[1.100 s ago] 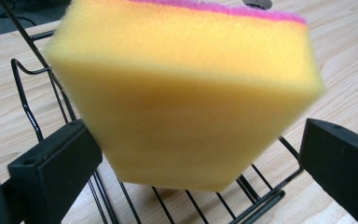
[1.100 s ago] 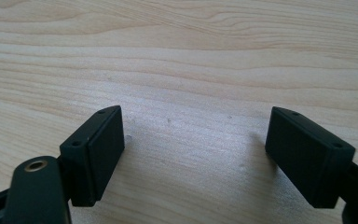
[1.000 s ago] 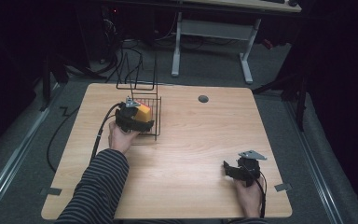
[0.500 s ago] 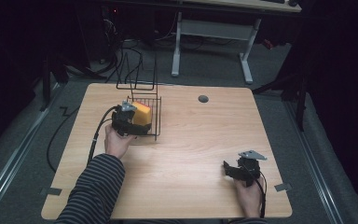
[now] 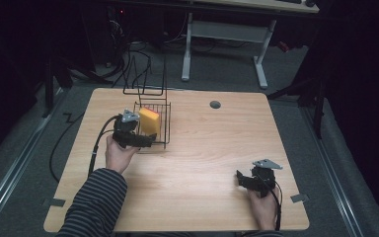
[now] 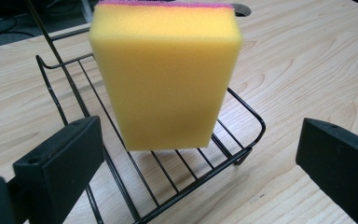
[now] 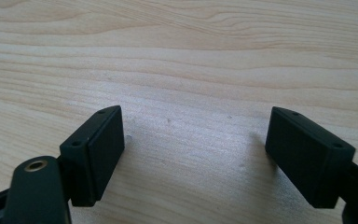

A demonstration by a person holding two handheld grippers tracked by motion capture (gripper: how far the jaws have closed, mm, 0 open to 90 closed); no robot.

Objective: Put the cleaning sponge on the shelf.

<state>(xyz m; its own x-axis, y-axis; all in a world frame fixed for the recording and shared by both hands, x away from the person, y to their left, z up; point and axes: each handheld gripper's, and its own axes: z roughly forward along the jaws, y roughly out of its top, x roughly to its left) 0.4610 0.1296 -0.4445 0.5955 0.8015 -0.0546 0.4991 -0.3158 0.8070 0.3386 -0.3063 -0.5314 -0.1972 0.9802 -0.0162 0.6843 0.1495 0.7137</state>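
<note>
Since a second ago the left claw (image 5: 145, 140) has drawn back from the sponge (image 5: 149, 120) toward the person's side of the counter (image 5: 202, 148), and its jaws have just been closing a little, with nothing between them; the right claw (image 5: 244, 180) has kept its place.

In the high view the sponge stands upright on edge in the black wire rack (image 5: 164, 129), which sits on the left half of the counter. The left claw lies at the rack's near edge, jaws spread and apart from the sponge, held by a hand (image 5: 120, 154) in a striped sleeve (image 5: 94, 202). The right claw rests well apart from the rack, near the counter's front right corner, also spread wide. A round hole (image 5: 215, 104) shows in the counter toward its far edge.

In the left gripper view the sponge (image 6: 165, 74) is yellow with a thin pink layer along its top (the scrubbing side, by the look of it). It stands on the rack's (image 6: 242, 112) wire floor, beyond the two black jaws of the left claw (image 6: 196, 158), which stand wide on either side and touch neither sponge nor each other.

In the right gripper view the right claw (image 7: 193, 149) shows its jaws wide apart over bare wood (image 7: 191, 56), holding nothing.
</note>
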